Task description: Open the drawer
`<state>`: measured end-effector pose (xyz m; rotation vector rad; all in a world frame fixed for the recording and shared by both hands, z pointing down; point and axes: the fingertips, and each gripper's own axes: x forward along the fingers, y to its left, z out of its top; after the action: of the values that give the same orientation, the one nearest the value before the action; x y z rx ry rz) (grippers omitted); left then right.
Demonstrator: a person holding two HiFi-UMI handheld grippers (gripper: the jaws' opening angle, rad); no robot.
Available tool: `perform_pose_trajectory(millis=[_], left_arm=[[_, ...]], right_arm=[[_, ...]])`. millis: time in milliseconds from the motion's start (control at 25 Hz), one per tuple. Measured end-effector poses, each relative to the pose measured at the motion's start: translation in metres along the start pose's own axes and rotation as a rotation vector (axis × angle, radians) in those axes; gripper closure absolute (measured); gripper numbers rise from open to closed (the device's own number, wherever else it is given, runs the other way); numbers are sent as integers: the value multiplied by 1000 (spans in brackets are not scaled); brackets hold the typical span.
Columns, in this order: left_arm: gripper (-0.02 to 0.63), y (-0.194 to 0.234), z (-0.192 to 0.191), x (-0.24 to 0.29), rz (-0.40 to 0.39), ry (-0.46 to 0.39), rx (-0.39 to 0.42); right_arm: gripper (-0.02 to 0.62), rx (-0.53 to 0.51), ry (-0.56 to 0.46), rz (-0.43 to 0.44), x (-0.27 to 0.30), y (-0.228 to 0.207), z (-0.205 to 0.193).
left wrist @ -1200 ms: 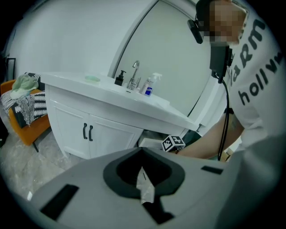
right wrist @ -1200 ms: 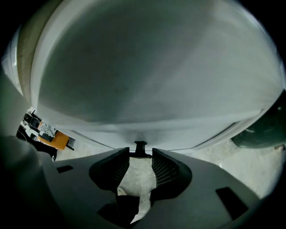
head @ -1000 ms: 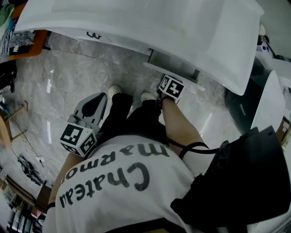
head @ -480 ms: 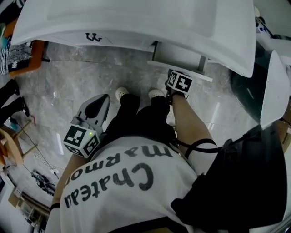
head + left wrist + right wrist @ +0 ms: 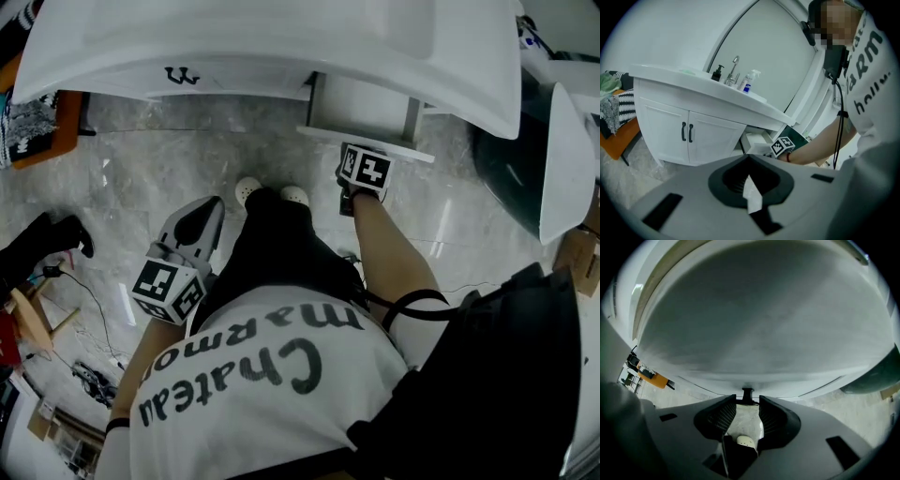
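The white vanity drawer (image 5: 367,141) stands partly pulled out under the countertop; it also shows in the left gripper view (image 5: 757,140). My right gripper (image 5: 360,161) is at the drawer's front edge, pointing steeply down, its tips hidden under its marker cube. In the right gripper view the drawer front (image 5: 754,329) fills the frame. Its small black handle (image 5: 747,393) stands right at the gap of my right gripper (image 5: 747,401). The jaws are closing, the ribbed pads still apart. My left gripper (image 5: 206,214) hangs shut and empty by the person's side (image 5: 750,157).
Two cabinet doors with black handles (image 5: 686,132) are left of the drawer. A faucet (image 5: 734,65) and bottles (image 5: 749,80) stand on the counter. An orange stool with cloth (image 5: 42,136), floor cables (image 5: 89,291) and a dark green bin (image 5: 506,178) flank the vanity. The person's white shoes (image 5: 248,190) stand before it.
The right gripper has stayed at the drawer's front edge while shifting slightly. The left gripper has sunk a little by the person's side. The person's feet have drawn closer together.
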<state>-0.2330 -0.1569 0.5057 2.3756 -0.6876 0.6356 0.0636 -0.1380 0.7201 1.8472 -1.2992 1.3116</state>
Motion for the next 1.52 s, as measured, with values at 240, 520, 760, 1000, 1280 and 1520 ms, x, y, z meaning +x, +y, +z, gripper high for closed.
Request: perform_pose_trajectory(millis=[240, 520, 760, 1000, 1280, 1520], left_arm=[[597, -18, -9, 2, 10, 3, -32], [597, -33, -17, 1, 34, -7, -54], [597, -37, -12, 0, 58, -25, -60], [597, -39, -19, -1, 69, -13, -75], [597, -42, -14, 1, 61, -16, -62], [597, -41, -17, 1, 60, -13, -72]], right_arm=[[438, -7, 9, 32, 1, 2, 1], [440, -3, 23, 42, -3, 3, -3], [440, 12, 16, 41, -7, 2, -15], [440, 4, 14, 37, -7, 5, -16], [442, 5, 26, 10, -13, 2, -30], [442, 0, 24, 3, -13, 3, -31]])
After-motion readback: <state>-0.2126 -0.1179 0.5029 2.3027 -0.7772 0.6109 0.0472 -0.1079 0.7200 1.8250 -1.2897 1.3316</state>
